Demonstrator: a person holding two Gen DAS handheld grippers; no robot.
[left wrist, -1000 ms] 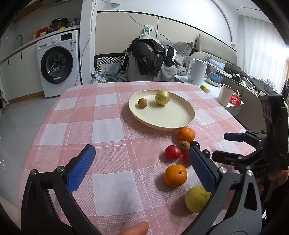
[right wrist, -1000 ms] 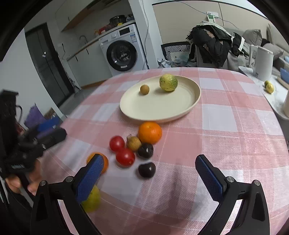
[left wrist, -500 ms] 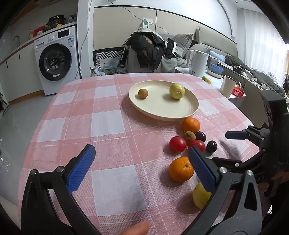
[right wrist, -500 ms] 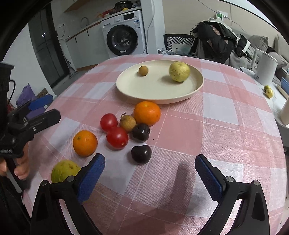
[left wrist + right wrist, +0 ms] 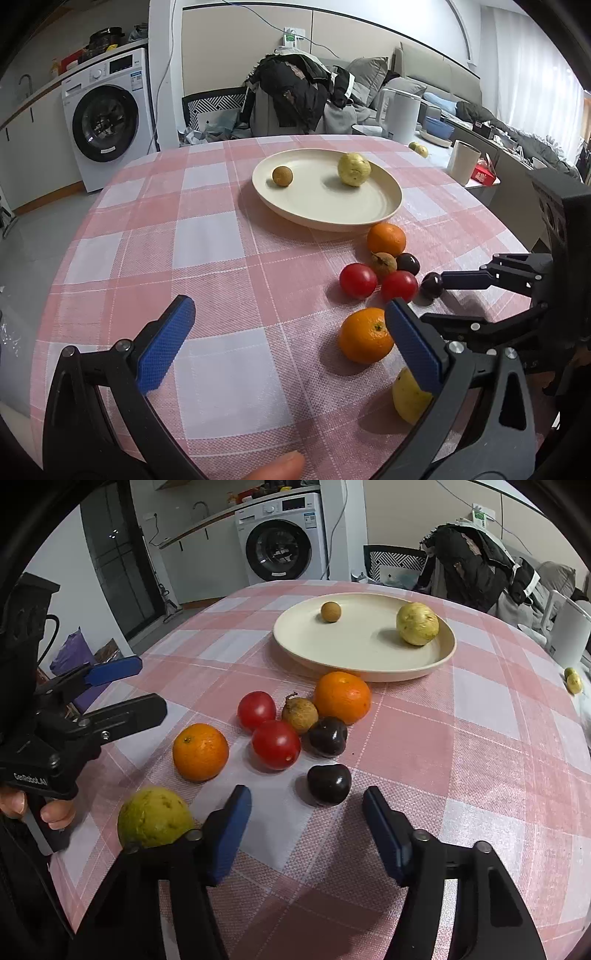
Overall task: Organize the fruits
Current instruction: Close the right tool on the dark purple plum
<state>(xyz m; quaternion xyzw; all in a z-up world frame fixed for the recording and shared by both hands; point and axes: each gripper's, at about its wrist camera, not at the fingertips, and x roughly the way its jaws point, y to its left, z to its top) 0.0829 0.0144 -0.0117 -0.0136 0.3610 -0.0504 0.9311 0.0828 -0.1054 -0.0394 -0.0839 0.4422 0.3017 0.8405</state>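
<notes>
A cream plate holds a small brown fruit and a yellow-green fruit. Loose on the checked cloth lie two oranges, two tomatoes, a brown fruit, two dark fruits and another yellow-green fruit. My right gripper is closing, its pads apart, with the nearer dark fruit just ahead of its tips and untouched. My left gripper stands open over bare cloth, the near orange by its right finger.
The round table's edge curves close on the left and right. A washing machine, a chair piled with clothes and a side table with a white kettle and cup stand beyond it.
The right jaws have narrowed from wide open. Both grippers have come lower and closer to the loose fruit; the near dark fruit now sits just ahead of the right tips.
</notes>
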